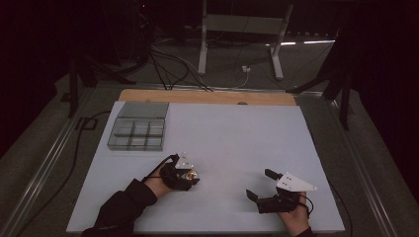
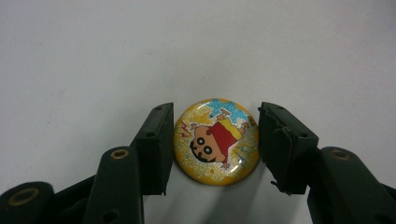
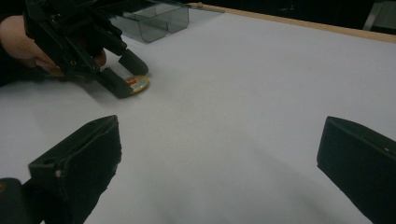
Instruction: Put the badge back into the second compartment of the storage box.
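Left gripper view looks straight down the left tongs [image 2: 215, 142] at a round badge [image 2: 216, 141] lying flat on the white desk [image 2: 196, 51]. The badge is yellow and glittery, with a cartoon child in a red top printed on it. It sits between the two black jaws: the left jaw touches its edge and the right jaw stands against the other edge, so the tongs are clenched on the badge. No earlier picture is at hand to hold this against.

High view places the person's two hands near the front edge of the desk [image 1: 237, 128]. The left tongs [image 1: 190, 175] are at front left with the badge [image 1: 191, 174] a small bright spot at their tips, on the desk surface. The right tongs [image 1: 259, 185] are at front right, well apart from the badge, with jaws spread wide and nothing between them; they are released.

Right gripper view shows its own two jaws standing far apart over bare desk, and beyond them the left tongs [image 3: 126, 77] closed around the badge [image 3: 138, 83].

Farther back, near the far left corner of the desk, lies a grey box [image 1: 137, 132] with several compartments, its lid laid open behind it. What the compartments hold cannot be told.
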### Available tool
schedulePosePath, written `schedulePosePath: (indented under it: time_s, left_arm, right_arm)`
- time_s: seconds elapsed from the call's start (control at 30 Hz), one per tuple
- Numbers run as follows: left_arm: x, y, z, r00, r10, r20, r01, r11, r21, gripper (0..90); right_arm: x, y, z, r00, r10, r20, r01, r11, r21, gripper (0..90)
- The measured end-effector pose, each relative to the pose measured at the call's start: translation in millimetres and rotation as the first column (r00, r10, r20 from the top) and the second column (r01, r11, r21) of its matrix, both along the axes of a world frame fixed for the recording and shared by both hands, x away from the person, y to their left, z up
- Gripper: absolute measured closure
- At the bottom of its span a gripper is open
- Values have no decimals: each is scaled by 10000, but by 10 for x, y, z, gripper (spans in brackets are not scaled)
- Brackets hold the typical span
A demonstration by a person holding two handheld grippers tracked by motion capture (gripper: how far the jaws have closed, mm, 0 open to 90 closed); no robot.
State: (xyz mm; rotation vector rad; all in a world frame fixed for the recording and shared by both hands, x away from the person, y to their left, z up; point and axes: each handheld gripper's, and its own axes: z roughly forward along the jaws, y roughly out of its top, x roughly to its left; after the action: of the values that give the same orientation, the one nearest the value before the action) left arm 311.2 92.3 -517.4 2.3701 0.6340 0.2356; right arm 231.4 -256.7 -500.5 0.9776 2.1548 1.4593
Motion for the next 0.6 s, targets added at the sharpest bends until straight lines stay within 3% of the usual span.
schedulePosePath:
  time_s: [0.2,0.6]
  left_arm:
    - [-2,14,28,10000,8,-34,-8,10000,-89,487]
    - [0,75,161,9989,249,394,-242,9996,-169,487]
  right_arm:
    - [-2,-3,3,10000,-27,11,27,10000,16,0]
    - [-1,-9,5,10000,-60,28,60,10000,23,0]
